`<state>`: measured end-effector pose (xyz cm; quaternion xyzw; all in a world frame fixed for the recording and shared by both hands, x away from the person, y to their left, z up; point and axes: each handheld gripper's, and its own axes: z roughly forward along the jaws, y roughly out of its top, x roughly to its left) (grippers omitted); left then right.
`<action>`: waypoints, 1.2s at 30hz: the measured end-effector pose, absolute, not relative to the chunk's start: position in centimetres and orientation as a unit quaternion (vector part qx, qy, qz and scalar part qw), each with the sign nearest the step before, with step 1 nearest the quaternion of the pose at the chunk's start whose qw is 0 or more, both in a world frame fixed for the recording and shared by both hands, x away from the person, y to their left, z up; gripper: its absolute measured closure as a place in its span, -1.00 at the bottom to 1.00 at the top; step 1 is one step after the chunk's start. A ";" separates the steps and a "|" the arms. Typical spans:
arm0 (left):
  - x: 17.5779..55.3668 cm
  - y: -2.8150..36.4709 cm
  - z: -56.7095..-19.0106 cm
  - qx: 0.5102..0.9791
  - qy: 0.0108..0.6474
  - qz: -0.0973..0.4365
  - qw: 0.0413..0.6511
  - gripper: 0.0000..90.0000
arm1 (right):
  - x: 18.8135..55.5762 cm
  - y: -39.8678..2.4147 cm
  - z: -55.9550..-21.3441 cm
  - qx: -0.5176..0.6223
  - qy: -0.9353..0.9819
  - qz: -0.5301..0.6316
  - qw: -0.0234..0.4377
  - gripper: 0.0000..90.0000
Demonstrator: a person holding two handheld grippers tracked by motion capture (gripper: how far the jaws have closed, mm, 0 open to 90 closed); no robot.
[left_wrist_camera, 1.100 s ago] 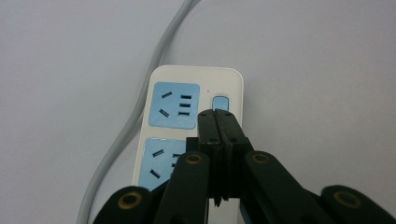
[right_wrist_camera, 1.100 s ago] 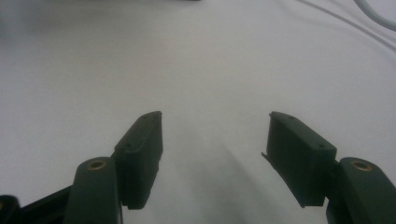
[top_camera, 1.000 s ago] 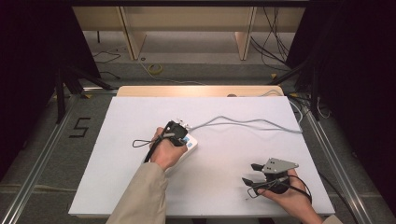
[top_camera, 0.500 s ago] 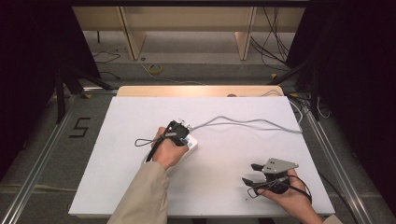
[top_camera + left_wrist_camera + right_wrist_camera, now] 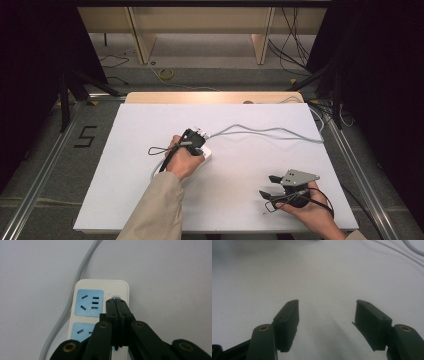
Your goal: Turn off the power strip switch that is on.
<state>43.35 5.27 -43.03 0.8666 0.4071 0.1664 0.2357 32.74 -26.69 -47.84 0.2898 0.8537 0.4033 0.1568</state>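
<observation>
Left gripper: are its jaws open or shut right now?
Shut. In the left gripper view the left gripper has its two black jaws pressed together with no gap, tips at the small button on the power strip.

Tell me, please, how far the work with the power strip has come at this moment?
Done: the left gripper is shut and its tips sit at the small switch on the power strip. In hand: it seems to be pressing that switch; whether it has clicked, I cannot tell. Left: the blue sockets hold no plug, and the right gripper waits open above the bare table.
</observation>
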 end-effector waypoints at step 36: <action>44.4 4.0 -43.3 0.872 0.404 0.160 0.225 0.99 | 32.7 -26.7 -47.8 0.288 0.855 0.402 0.157 -0.17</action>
